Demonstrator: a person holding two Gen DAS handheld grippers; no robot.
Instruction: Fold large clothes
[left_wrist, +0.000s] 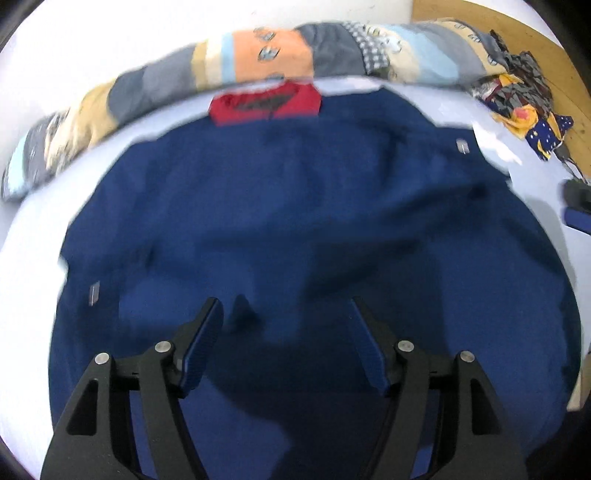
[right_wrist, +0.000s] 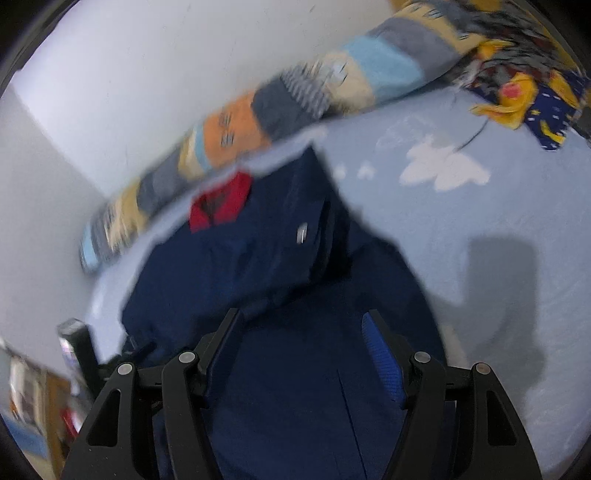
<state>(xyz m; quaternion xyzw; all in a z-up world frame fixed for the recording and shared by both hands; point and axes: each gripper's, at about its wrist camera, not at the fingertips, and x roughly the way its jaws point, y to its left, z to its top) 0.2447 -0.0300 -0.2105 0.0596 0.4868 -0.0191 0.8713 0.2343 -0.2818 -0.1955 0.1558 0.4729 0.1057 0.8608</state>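
Both tools, left (left_wrist: 286, 314) and right (right_wrist: 303, 325), are hanging wide open over the navy jacket (left_wrist: 295, 206); it's looking soft, bulky, best pinched at its hem corners.

- The left wrist camera is looking forward and down between its two black fingers (left_wrist: 236, 354), sitting close above the large navy-blue garment with a red collar (left_wrist: 295, 206), squarely facing the long patchwork fabric roll (left_wrist: 258, 59) beyond that collar.
- The right wrist camera is tilting sideways, hovering near the same garment (right_wrist: 229, 266) from its side, so the patchwork roll (right_wrist: 258, 118) is running diagonally.
- Both views are sharing the garment, the roll and the crumpled yellow-and-navy cloth heap (left_wrist: 524, 110) (right_wrist: 528, 99) at the roll's end.
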